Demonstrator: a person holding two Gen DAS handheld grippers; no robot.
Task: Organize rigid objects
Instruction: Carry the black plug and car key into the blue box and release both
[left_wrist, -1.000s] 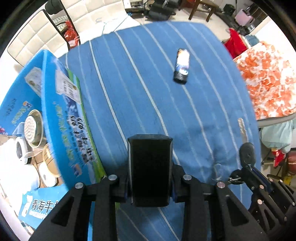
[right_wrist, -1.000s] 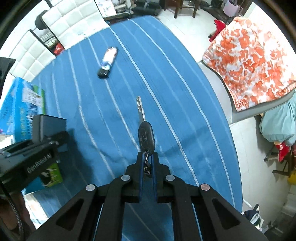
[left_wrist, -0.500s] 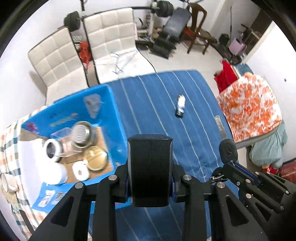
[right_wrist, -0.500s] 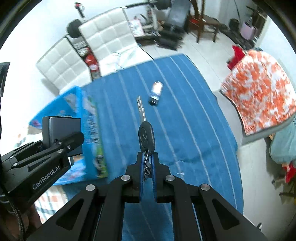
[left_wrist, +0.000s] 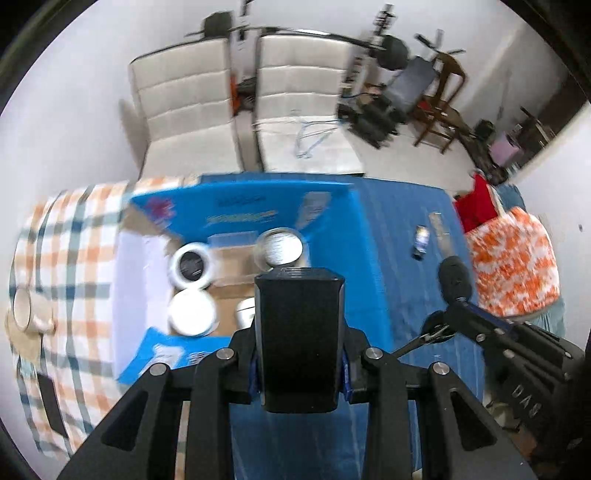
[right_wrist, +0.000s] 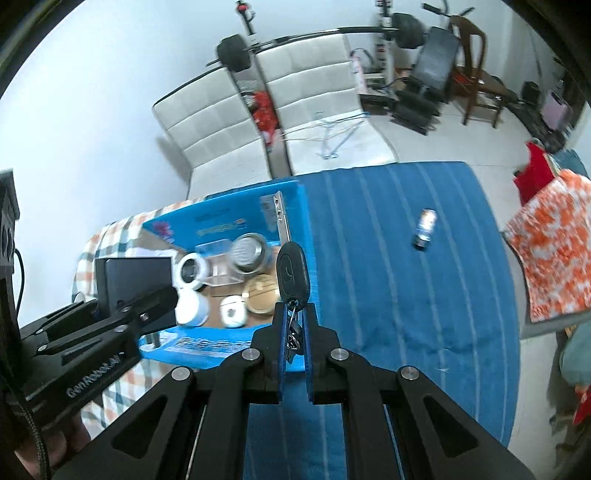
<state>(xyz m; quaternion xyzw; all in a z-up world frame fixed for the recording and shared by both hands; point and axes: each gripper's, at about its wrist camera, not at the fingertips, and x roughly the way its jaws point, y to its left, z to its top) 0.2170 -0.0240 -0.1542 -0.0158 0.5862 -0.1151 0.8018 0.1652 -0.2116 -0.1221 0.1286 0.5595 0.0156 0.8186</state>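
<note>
Left wrist view: left claw (left_wrist: 299, 369) pinching a black box (left_wrist: 299, 339) low in the frame centre, one pad on each narrow side. Rigid, smooth-sided, probably light to moderate in weight; hard flat faces, so prone to slipping if the pinch relaxes. Best held across the narrow sides, low on the body, exactly as gripped now.

Right wrist view: right claw (right_wrist: 293, 321) pressed together on the ring end of a car key (right_wrist: 292, 275), black fob and metal blade (right_wrist: 280, 218) projecting upward through the frame centre. Light, stiff, small. Held by the ring and not by the fob, hence likely to swing or pivot; a firmer hold available across the flat of the fob.

Blue carton (right_wrist: 229, 218) left of centre in the right wrist view, flaps open, containing a steel strainer (right_wrist: 248, 254), a tape roll (right_wrist: 191, 271), a brass-coloured lid (right_wrist: 261, 298) and white round items. Probable destination for both held things. Contents hard and closely packed; free cardboard floor limited, so low release advisable to avoid knocking.

Small bottle (right_wrist: 424, 228) lying on its side on the blue striped cloth (right_wrist: 406, 295) covering the bench, right of centre, well apart from the carton. Cylindrical, likely to roll; best pinched across the body, not at the cap. Material not discernible through blur.
</note>
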